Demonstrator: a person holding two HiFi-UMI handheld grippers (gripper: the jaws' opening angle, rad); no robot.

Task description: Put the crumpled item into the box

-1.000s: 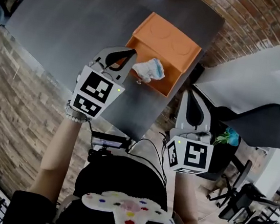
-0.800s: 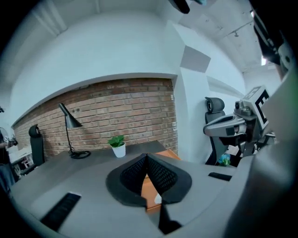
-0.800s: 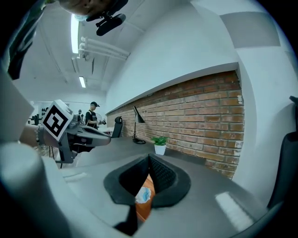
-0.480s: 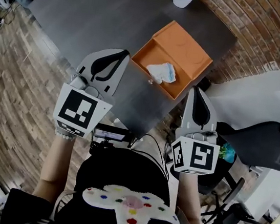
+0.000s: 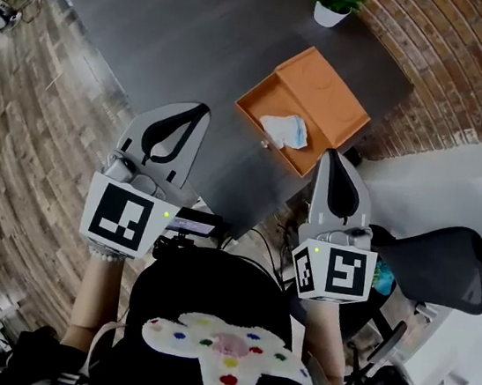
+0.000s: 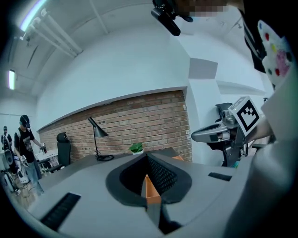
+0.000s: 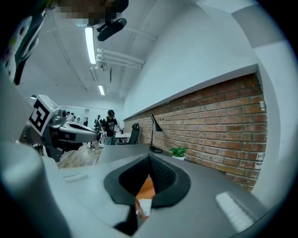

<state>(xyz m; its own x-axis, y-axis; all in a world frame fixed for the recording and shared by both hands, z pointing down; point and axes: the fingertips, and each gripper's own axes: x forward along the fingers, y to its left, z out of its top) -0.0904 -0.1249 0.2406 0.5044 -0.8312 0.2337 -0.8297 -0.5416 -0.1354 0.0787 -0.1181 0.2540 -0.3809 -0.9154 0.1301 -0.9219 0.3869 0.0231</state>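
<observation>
The orange box (image 5: pixel 337 94) lies open on the dark table (image 5: pixel 200 39), near its right edge. A white and pale blue crumpled item (image 5: pixel 286 130) rests inside the box's near half. My left gripper (image 5: pixel 201 110) is shut and empty, hovering over the table's near edge, left of the box. My right gripper (image 5: pixel 332 156) is also shut and empty, just on the near side of the box. Through the right gripper's jaws a sliver of the orange box (image 7: pixel 147 187) and the white item (image 7: pixel 143 207) shows. The left gripper view shows a strip of the orange box (image 6: pixel 150 188) past its tips.
A small potted plant (image 5: pixel 334 2) stands at the table's far edge. A brick wall (image 5: pixel 471 77) runs along the right. A dark office chair (image 5: pixel 444 269) sits at the right. Wooden flooring (image 5: pixel 26 139) lies to the left. A person (image 6: pixel 25 139) stands far off in the room.
Both grippers have drawn back toward me, away from the box. The left one has left the box's near left corner. The crumpled item stays in the box.
</observation>
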